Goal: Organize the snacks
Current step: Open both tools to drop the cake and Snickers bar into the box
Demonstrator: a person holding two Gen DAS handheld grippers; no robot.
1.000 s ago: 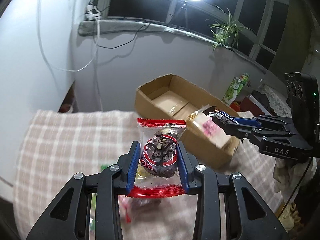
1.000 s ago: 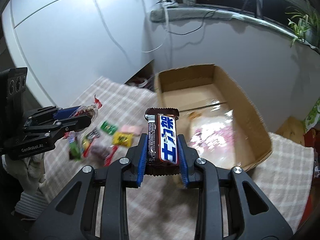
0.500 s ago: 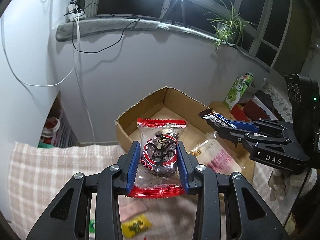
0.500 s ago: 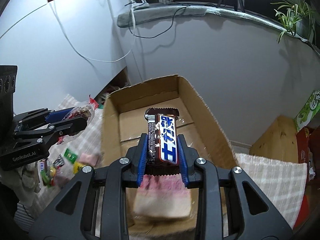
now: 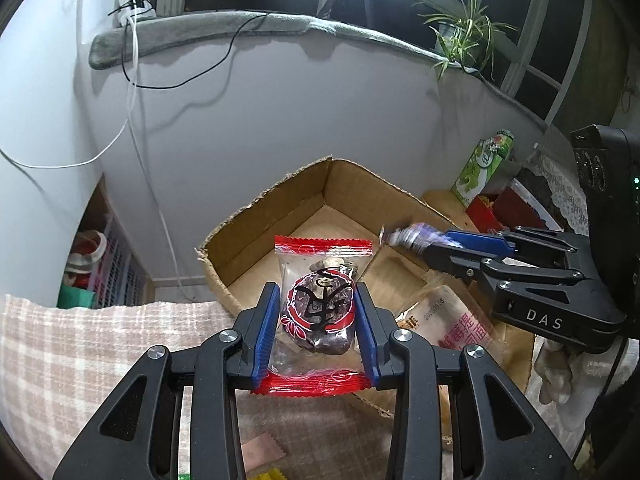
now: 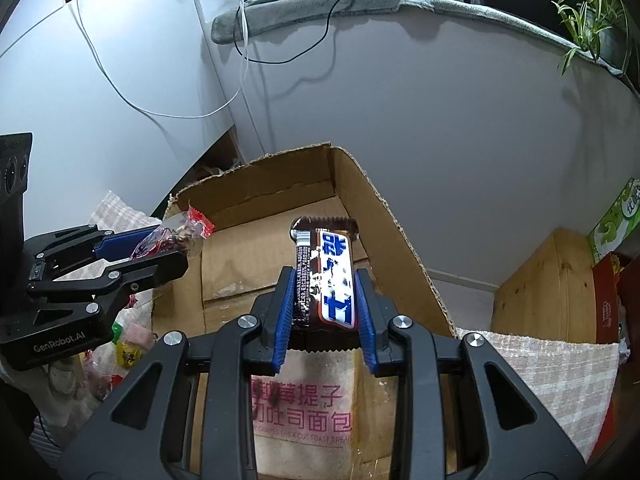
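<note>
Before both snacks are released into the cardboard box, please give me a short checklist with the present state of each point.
1. Left gripper fingers hold the red-edged snack packet: ok.
2. Right gripper fingers hold the chocolate bar: ok.
3. Cardboard box is open on top: ok.
4. Both snacks are over the box opening: ok.
5. Free floor in the box beyond the bread bag: ok.
6. Height of the snacks above the box floor: cannot tell.

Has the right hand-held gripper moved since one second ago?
Yes. The right hand-held gripper, shut on the chocolate bar, moved from over the checked cloth to above the cardboard box.
</note>
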